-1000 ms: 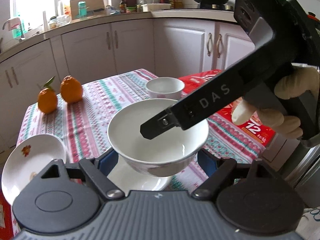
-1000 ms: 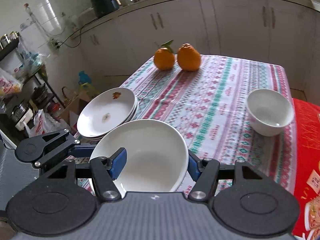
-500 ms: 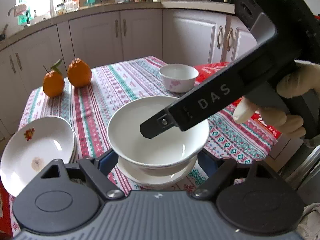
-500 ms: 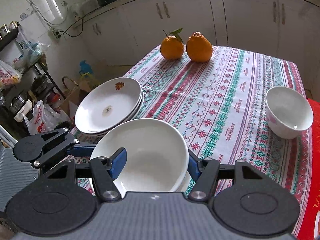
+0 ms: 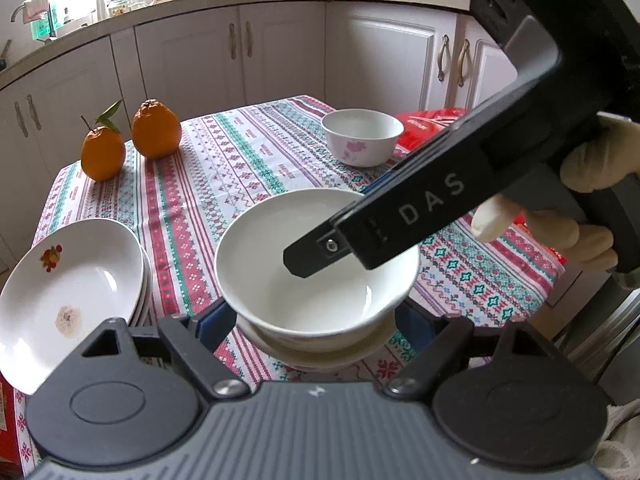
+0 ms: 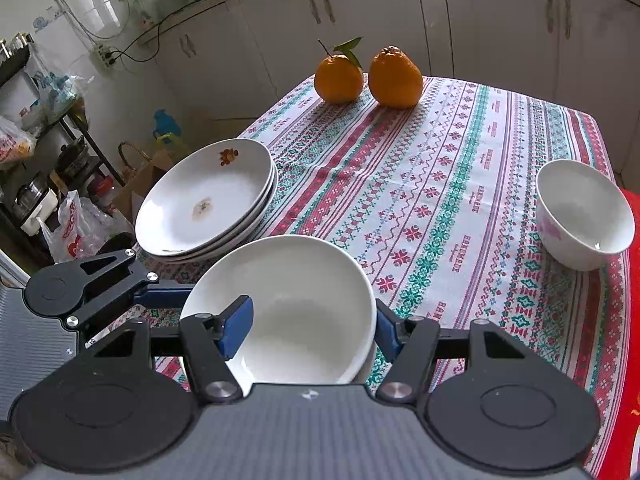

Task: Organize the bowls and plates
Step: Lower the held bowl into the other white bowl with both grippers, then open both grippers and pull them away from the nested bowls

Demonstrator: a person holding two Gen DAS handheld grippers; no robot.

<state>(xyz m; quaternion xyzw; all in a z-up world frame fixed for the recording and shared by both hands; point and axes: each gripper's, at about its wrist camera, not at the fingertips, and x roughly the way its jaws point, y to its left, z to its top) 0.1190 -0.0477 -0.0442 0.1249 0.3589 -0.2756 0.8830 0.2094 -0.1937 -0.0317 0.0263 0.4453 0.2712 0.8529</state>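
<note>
A large white bowl (image 5: 280,292) rests nested in a second white dish (image 5: 320,354) near the table's front edge. My left gripper (image 5: 314,320) is shut on it, blue pads against its lower sides. My right gripper (image 6: 312,328) is shut on the same bowl (image 6: 304,300): one finger reaches inside and the other stands outside the rim. In the left wrist view that right gripper finger (image 5: 400,216) crosses over the bowl. A small white bowl (image 5: 362,136) with pink flowers stands further back. A stack of white plates (image 5: 72,280) lies to the left.
Two oranges (image 5: 156,128) sit at the far left corner of the patterned tablecloth (image 5: 240,168). A red bag (image 5: 432,120) lies beside the small bowl (image 6: 584,216). A gloved hand (image 5: 592,160) holds the right gripper. Cabinets stand behind the table, and shelves and bags to its left.
Both grippers have sunk with the large bowl. A second ago it hung above the dish; now it sits in it. The jaws have kept their width.
</note>
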